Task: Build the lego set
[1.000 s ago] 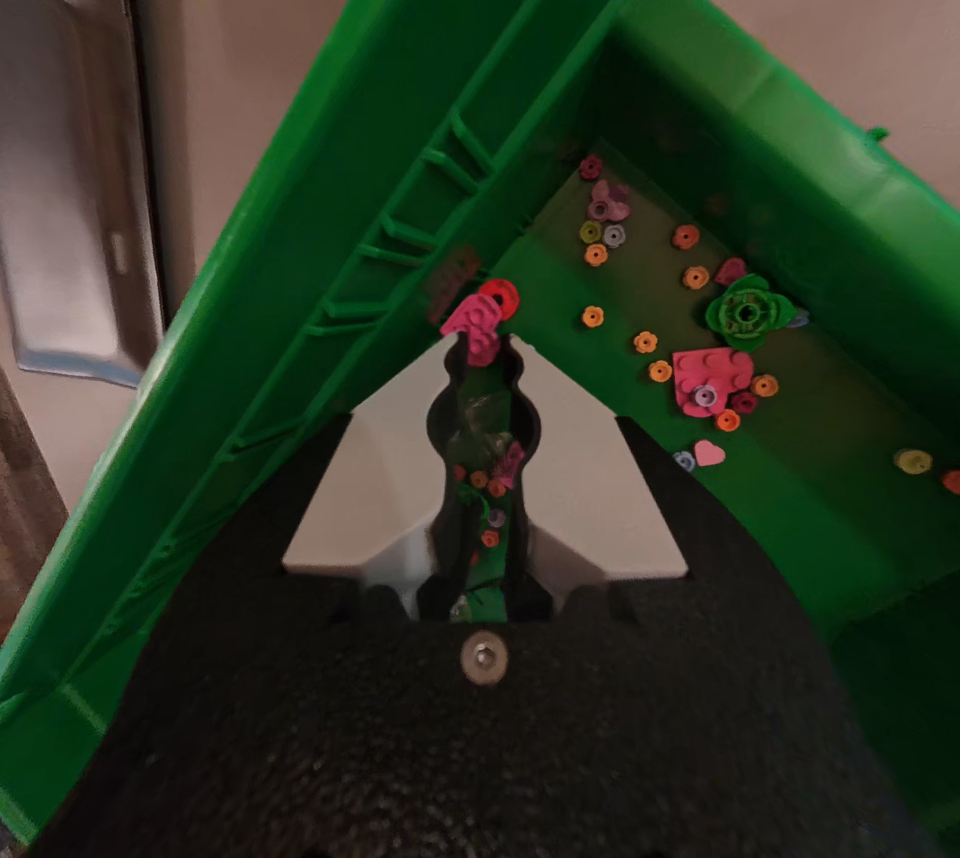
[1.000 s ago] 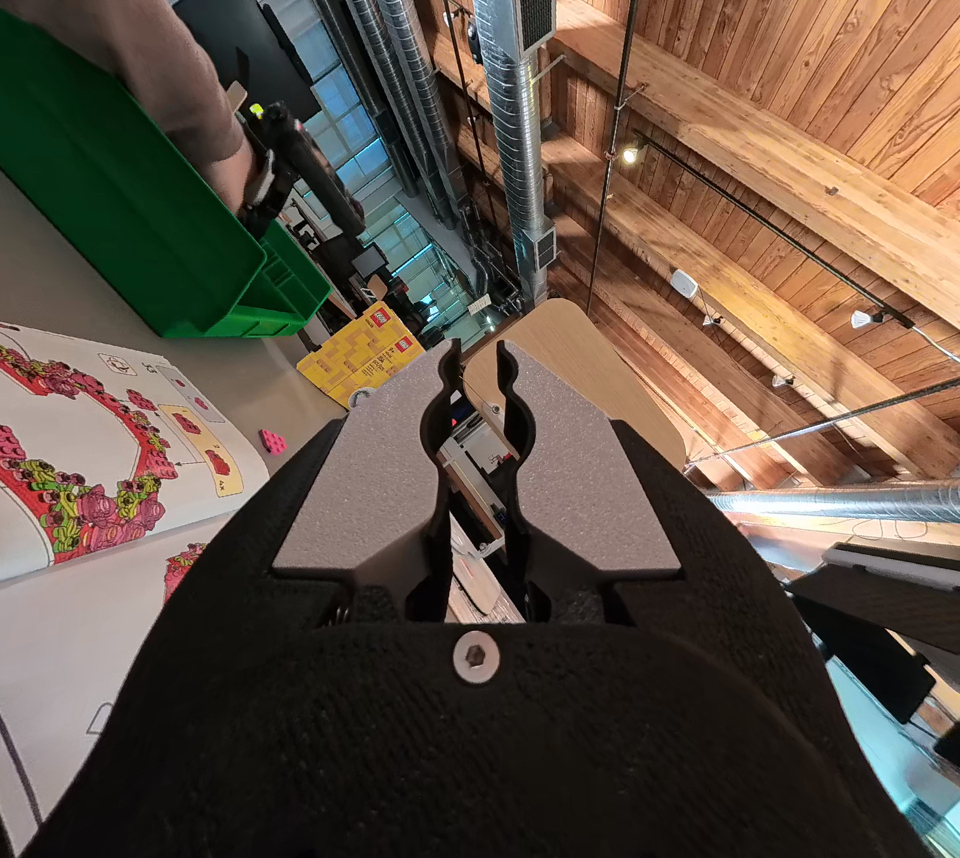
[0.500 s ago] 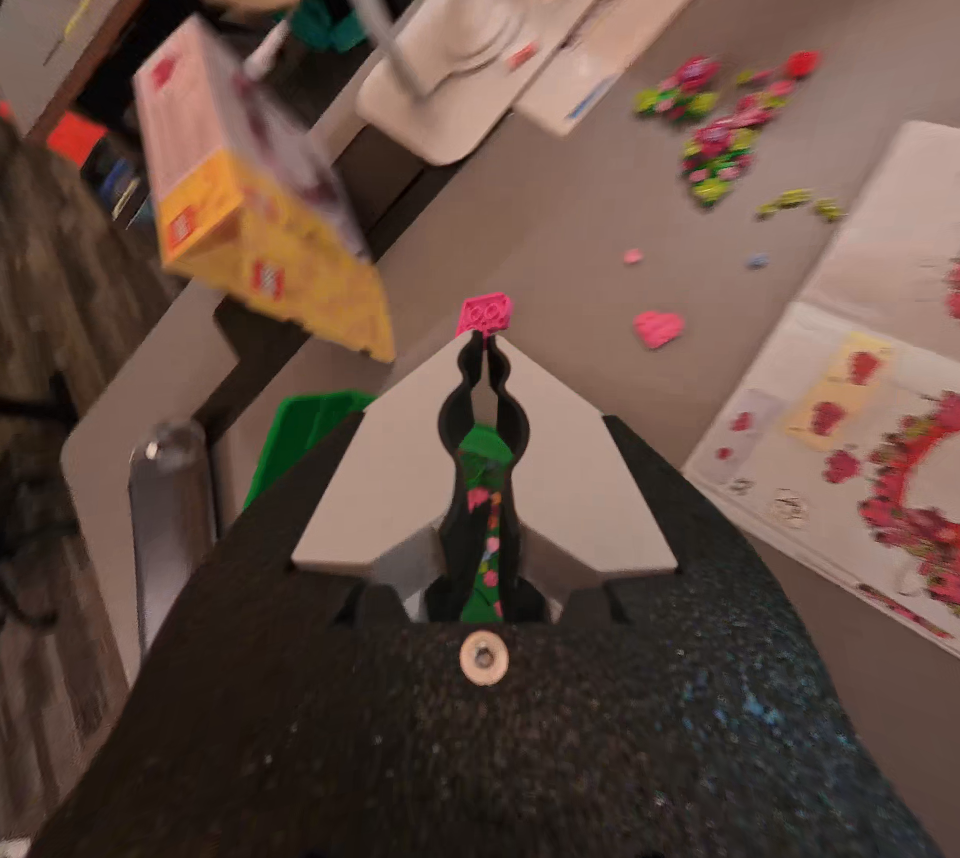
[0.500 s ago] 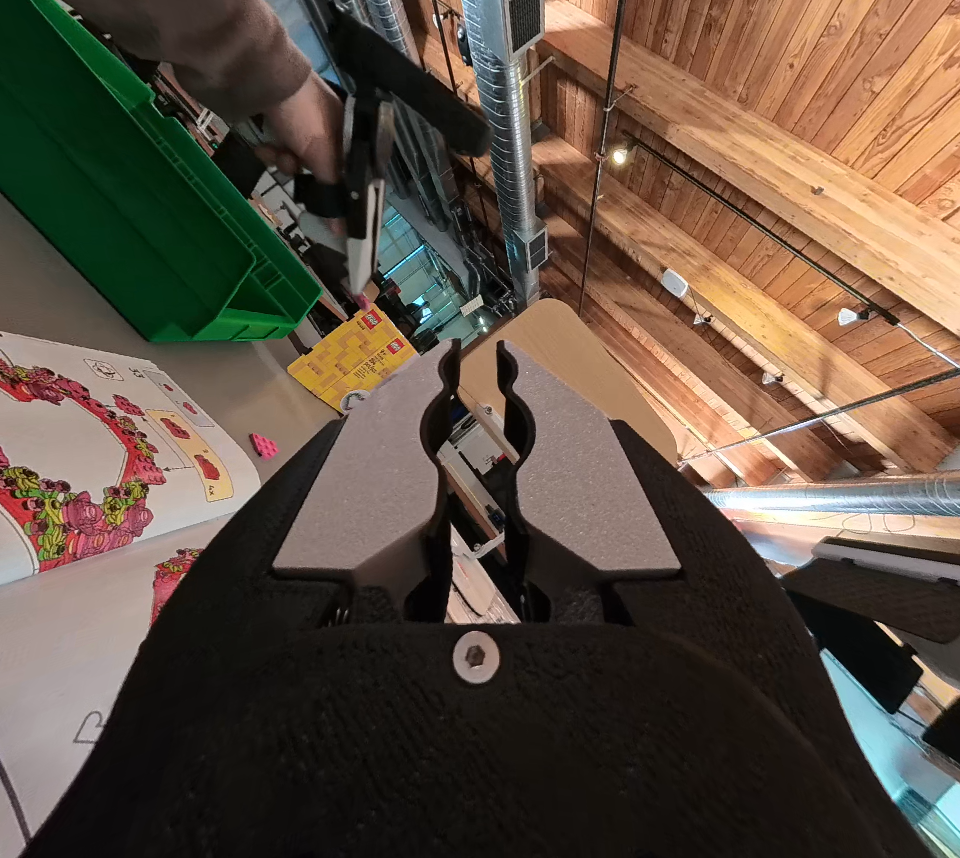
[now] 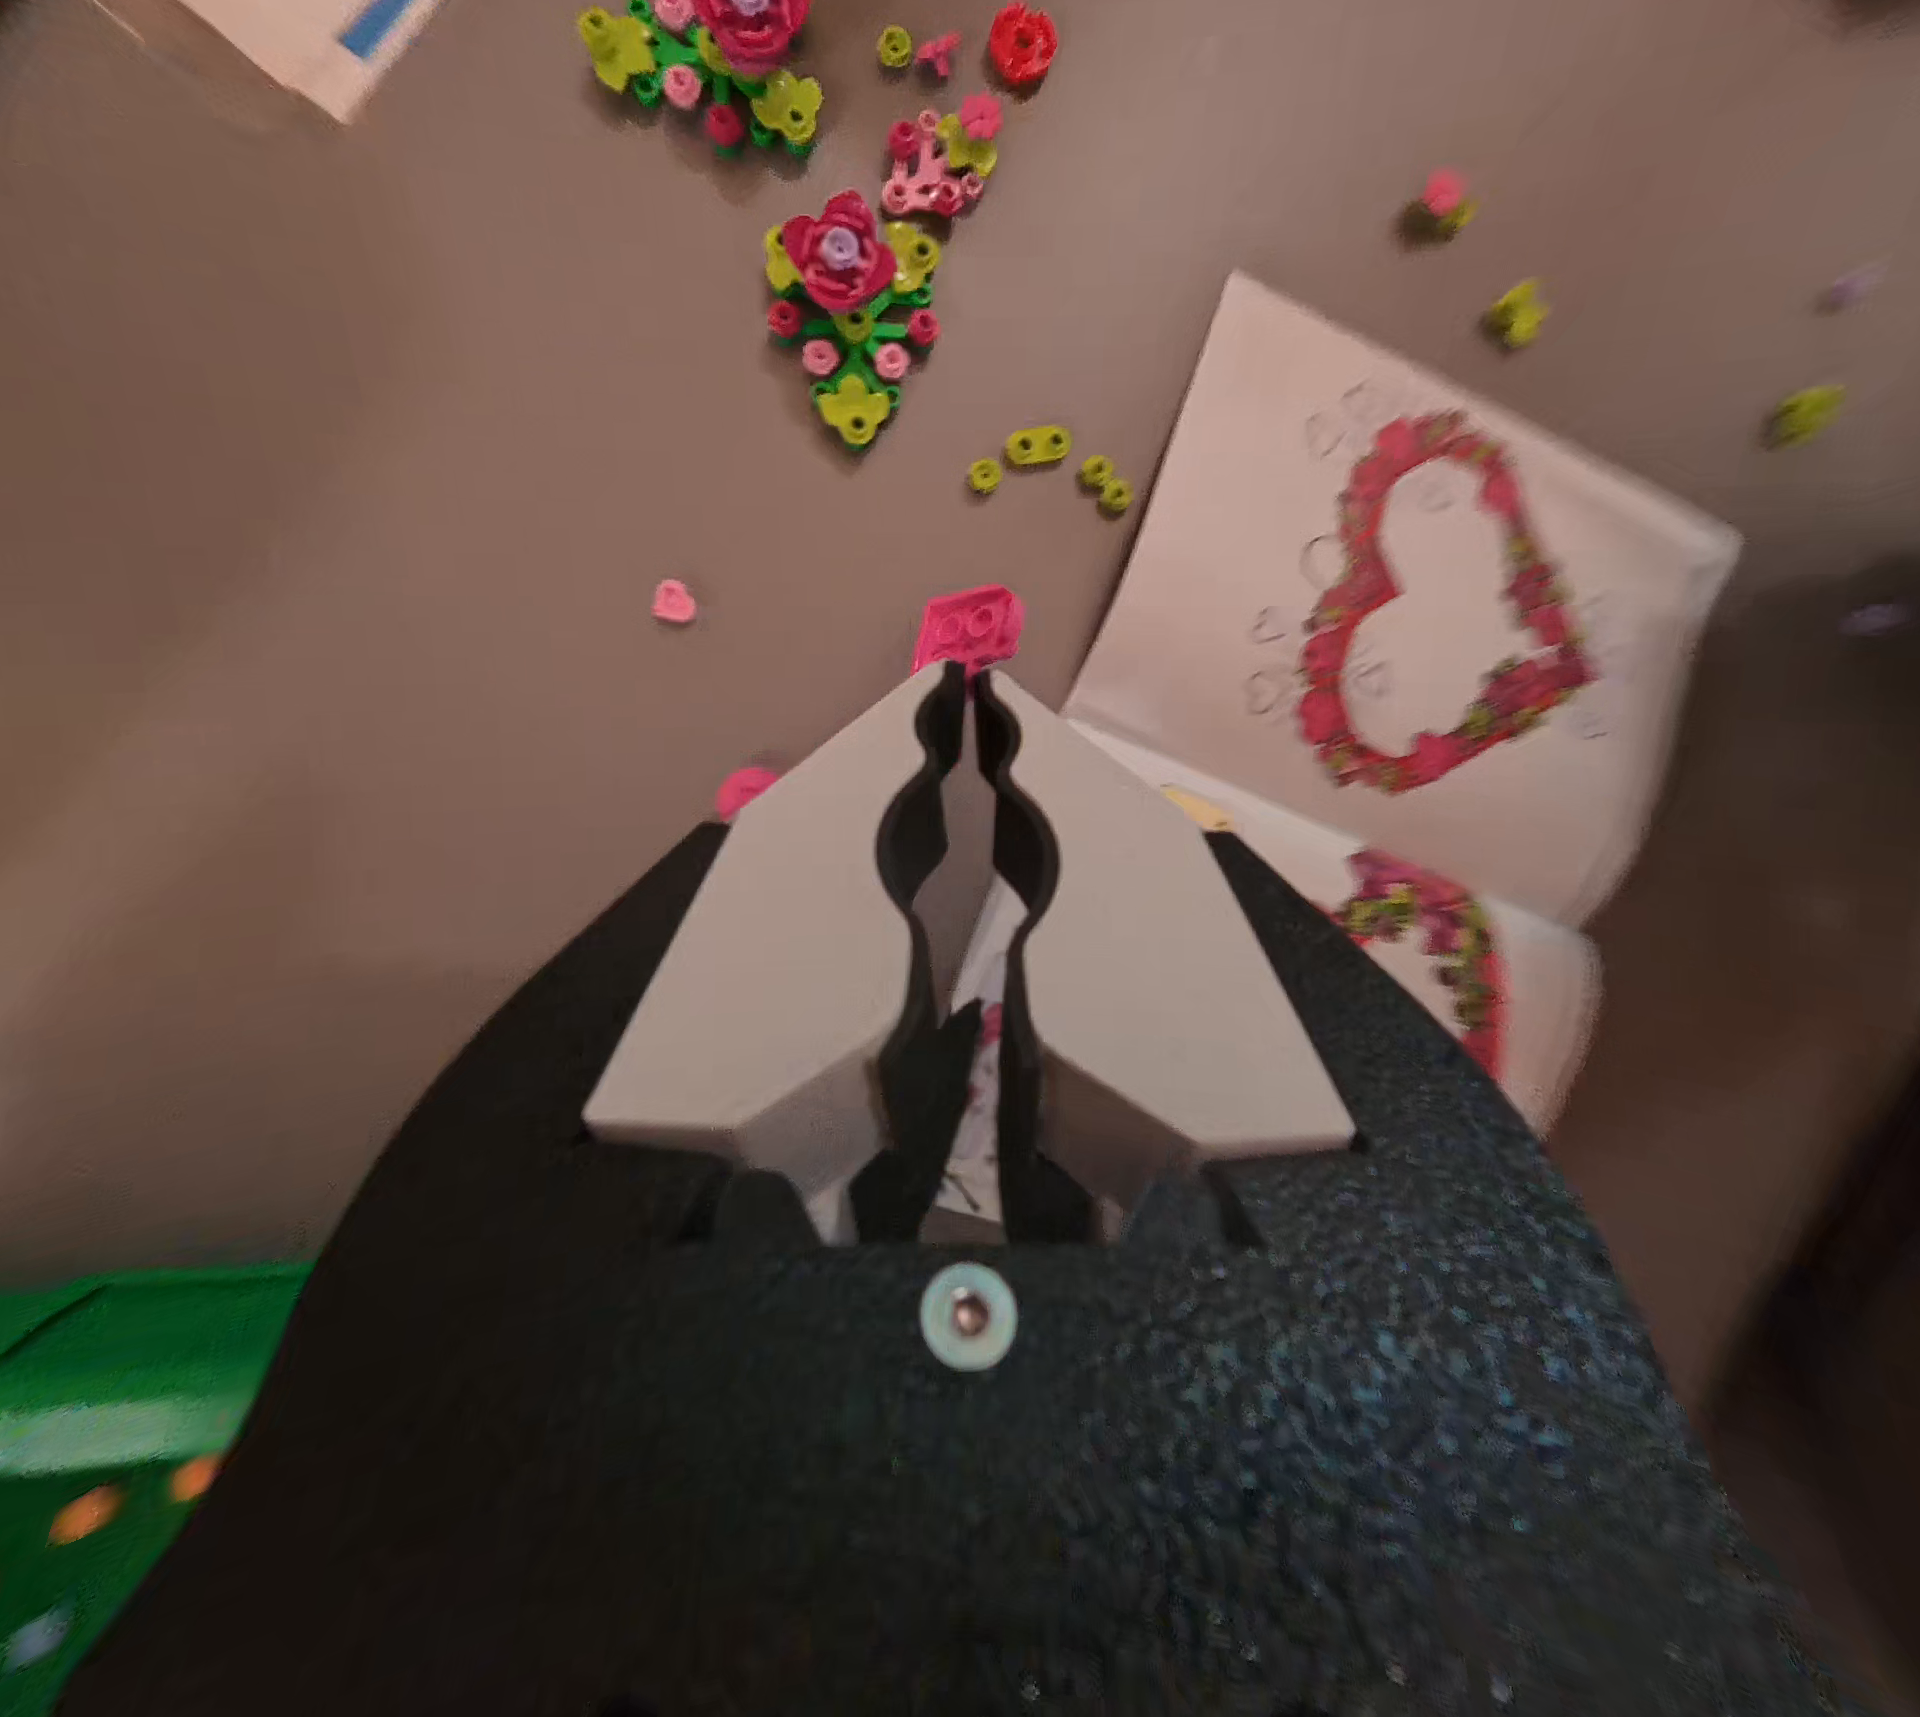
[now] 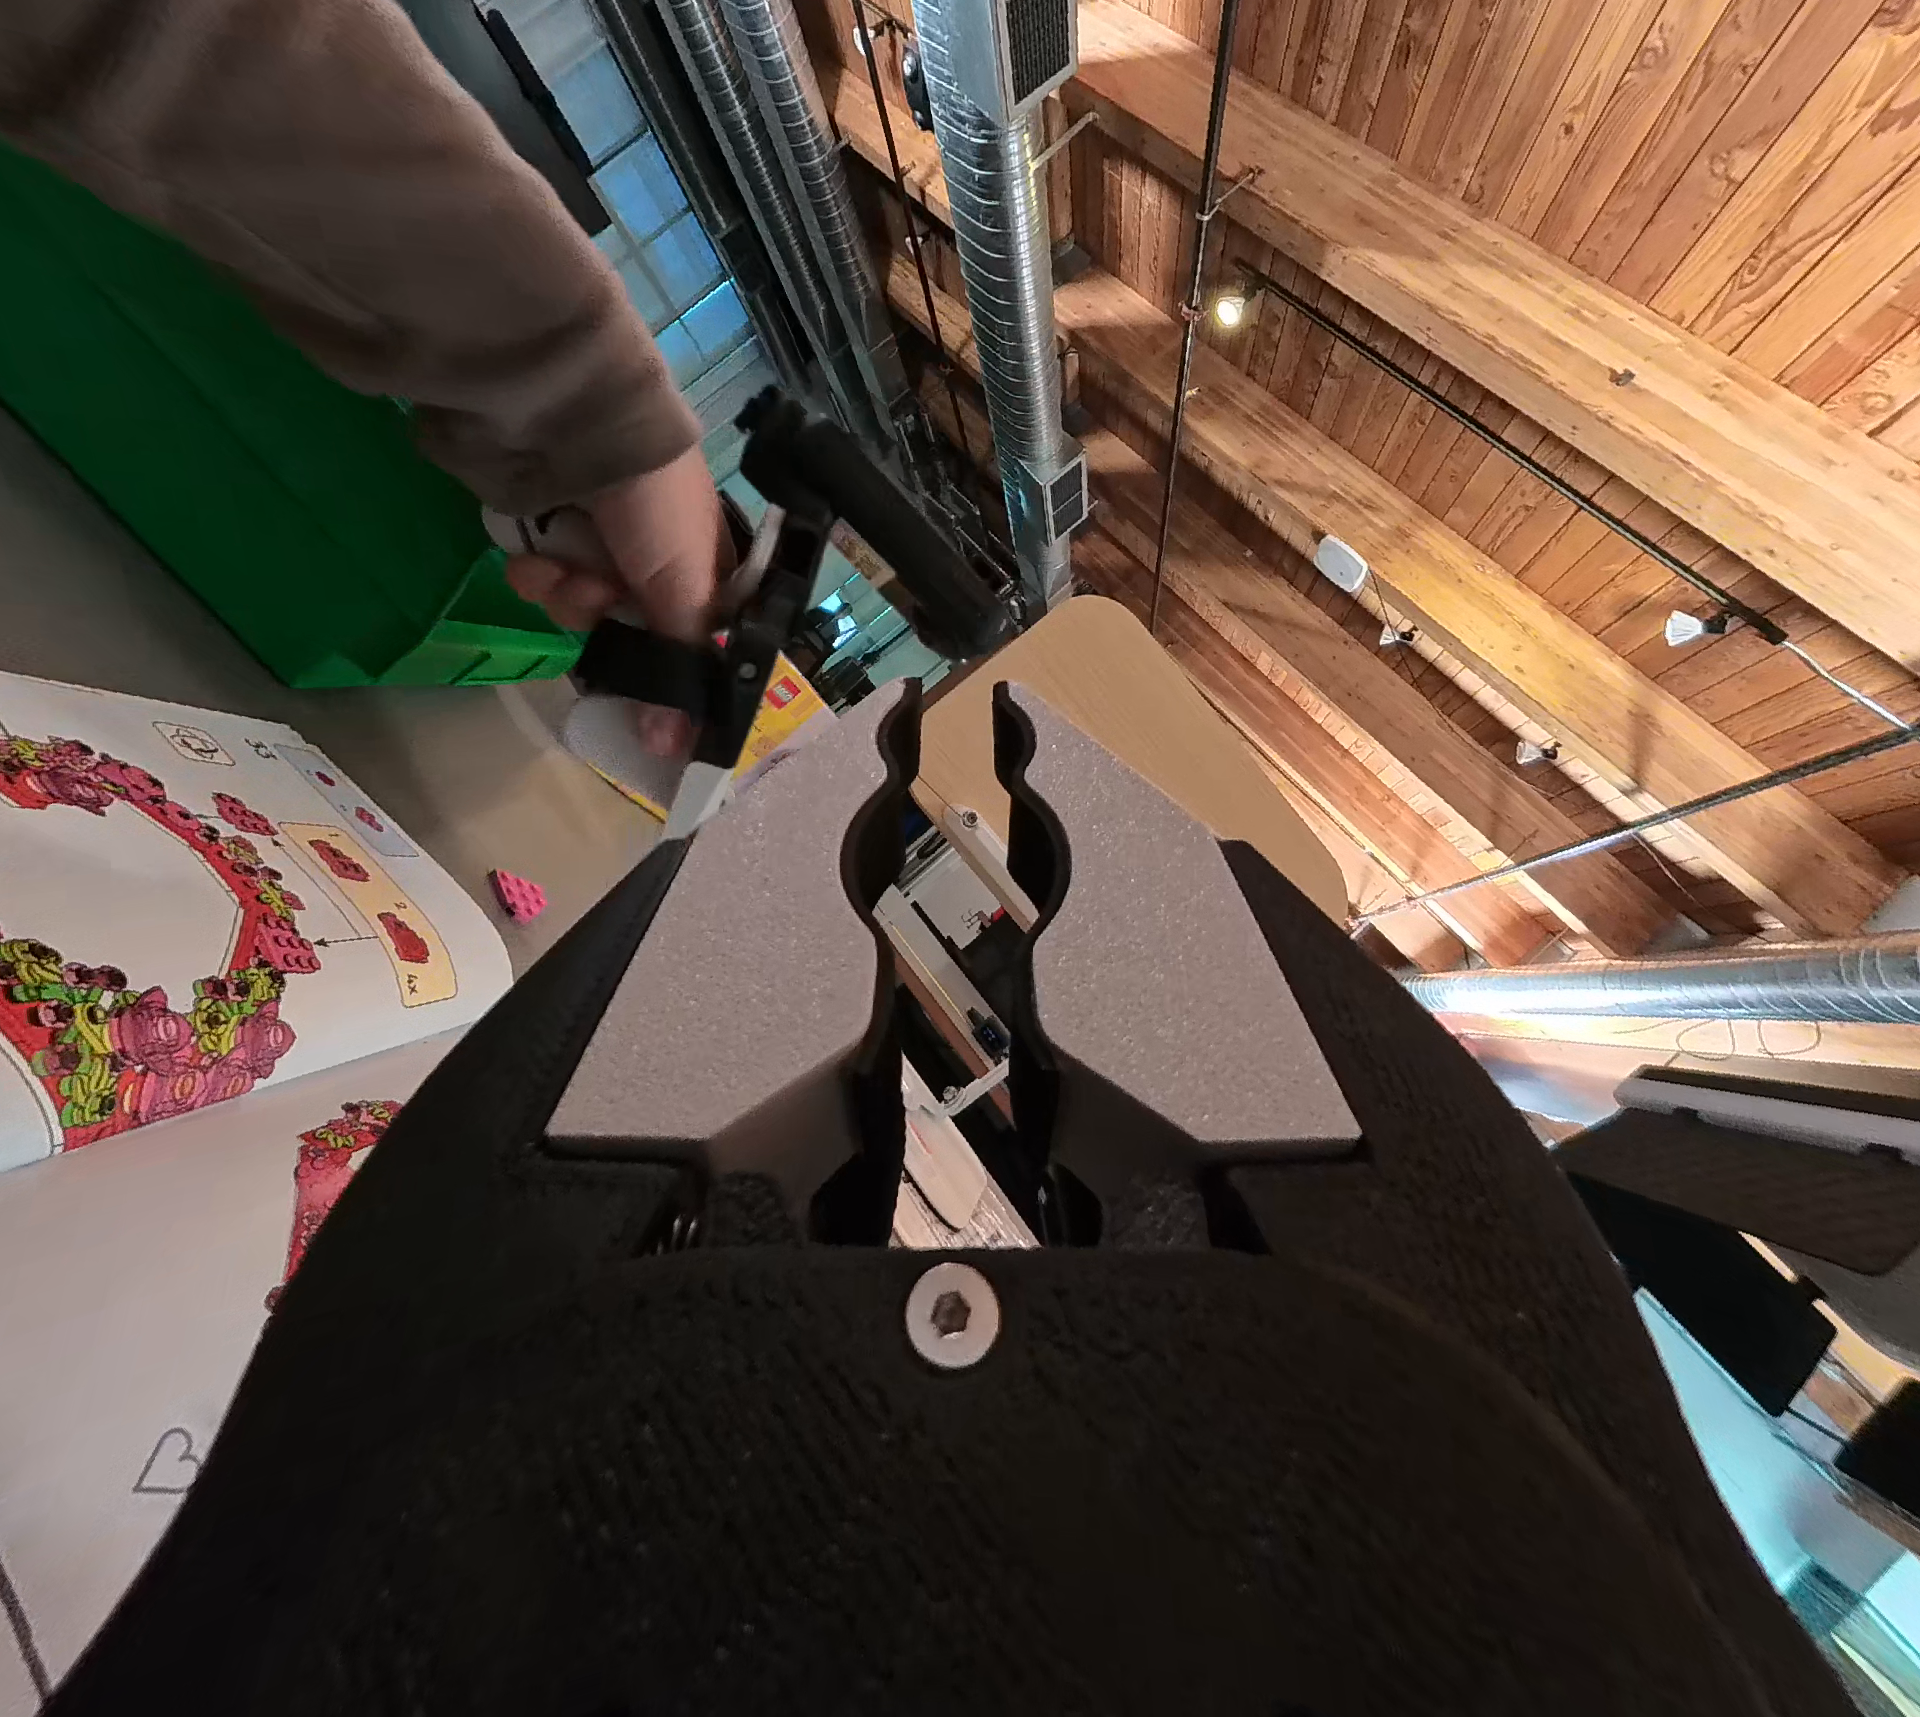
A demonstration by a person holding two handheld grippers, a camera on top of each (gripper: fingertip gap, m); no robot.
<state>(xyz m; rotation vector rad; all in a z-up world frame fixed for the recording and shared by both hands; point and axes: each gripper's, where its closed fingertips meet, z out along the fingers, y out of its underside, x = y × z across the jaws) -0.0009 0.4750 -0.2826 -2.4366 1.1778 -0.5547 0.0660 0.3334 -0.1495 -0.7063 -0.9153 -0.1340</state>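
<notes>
My left gripper (image 5: 964,675) is shut on a small pink brick (image 5: 971,625) and holds it above the grey table, near the left edge of the open instruction booklet (image 5: 1434,618). Two built flower clusters (image 5: 743,20) (image 5: 847,296) lie farther off on the table. My right gripper (image 6: 956,701) points up at the wooden ceiling with its jaws a narrow gap apart and nothing between them. The right wrist view also shows the left gripper (image 6: 707,794), held by a person's hand (image 6: 644,555), and the booklet (image 6: 156,888).
The green bin (image 5: 94,1387) (image 6: 208,441) of loose pieces stands at the table's left. Small lime pieces (image 5: 1039,446), a pink heart (image 5: 673,602) and a red flower piece (image 5: 1023,41) lie scattered. A pink plate (image 6: 516,893) lies beside the booklet. A yellow box (image 6: 784,701) is beyond.
My left gripper has carried the pink brick out of the green bin and swung over the table toward the booklet. My right gripper has stayed put.
</notes>
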